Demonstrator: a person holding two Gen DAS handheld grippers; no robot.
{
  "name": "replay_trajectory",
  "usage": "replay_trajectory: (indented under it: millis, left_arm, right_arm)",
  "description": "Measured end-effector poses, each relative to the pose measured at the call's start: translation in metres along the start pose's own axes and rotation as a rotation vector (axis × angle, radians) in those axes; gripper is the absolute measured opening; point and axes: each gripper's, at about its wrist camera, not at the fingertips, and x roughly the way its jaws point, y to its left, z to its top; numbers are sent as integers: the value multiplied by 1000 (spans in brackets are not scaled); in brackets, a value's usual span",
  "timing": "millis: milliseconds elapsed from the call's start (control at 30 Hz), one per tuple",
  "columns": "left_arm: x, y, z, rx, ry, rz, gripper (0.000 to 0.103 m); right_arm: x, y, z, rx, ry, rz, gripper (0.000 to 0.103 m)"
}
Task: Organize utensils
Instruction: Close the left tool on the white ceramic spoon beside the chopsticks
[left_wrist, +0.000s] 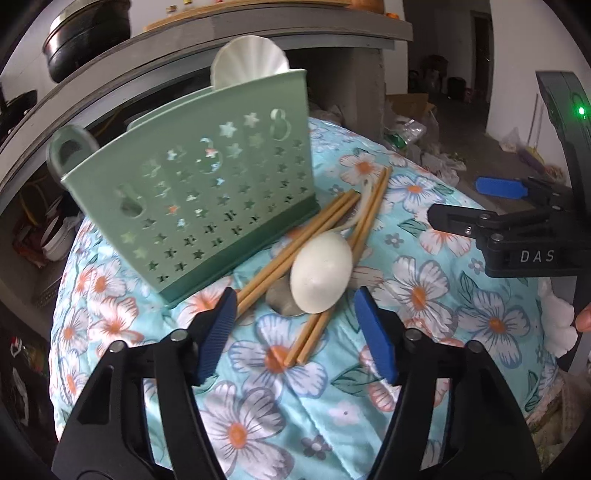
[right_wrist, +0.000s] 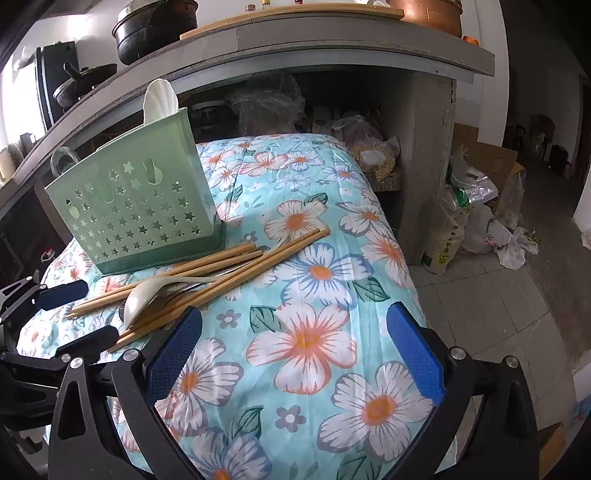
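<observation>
While the left wrist view shows the white spoon (left_wrist: 320, 275) bowl-down across the chopsticks (left_wrist: 295, 254), between the parted, empty pads of our left gripper (left_wrist: 295, 332), the right wrist view adds the floor and bags (right_wrist: 476, 221) past the flowered cloth (right_wrist: 314, 332). Our right gripper (right_wrist: 293, 354) hangs apart, empty. The green holder (right_wrist: 136, 214), upright beside the pile, holds a white ladle (right_wrist: 159, 99).
</observation>
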Motion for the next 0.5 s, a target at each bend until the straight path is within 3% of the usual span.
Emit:
replay_trajectory:
  millis: [167, 267, 500]
  left_arm:
    - [14, -14, 1, 83, 21, 18, 45]
    - [22, -19, 1, 112, 33, 35, 32]
    - [15, -11, 4, 76, -2, 39, 15]
  right_arm:
    - [3, -2, 0, 6, 11, 4, 97]
    - [4, -1, -1, 2, 16, 5, 97]
    - [6, 0, -1, 0, 22, 6, 97]
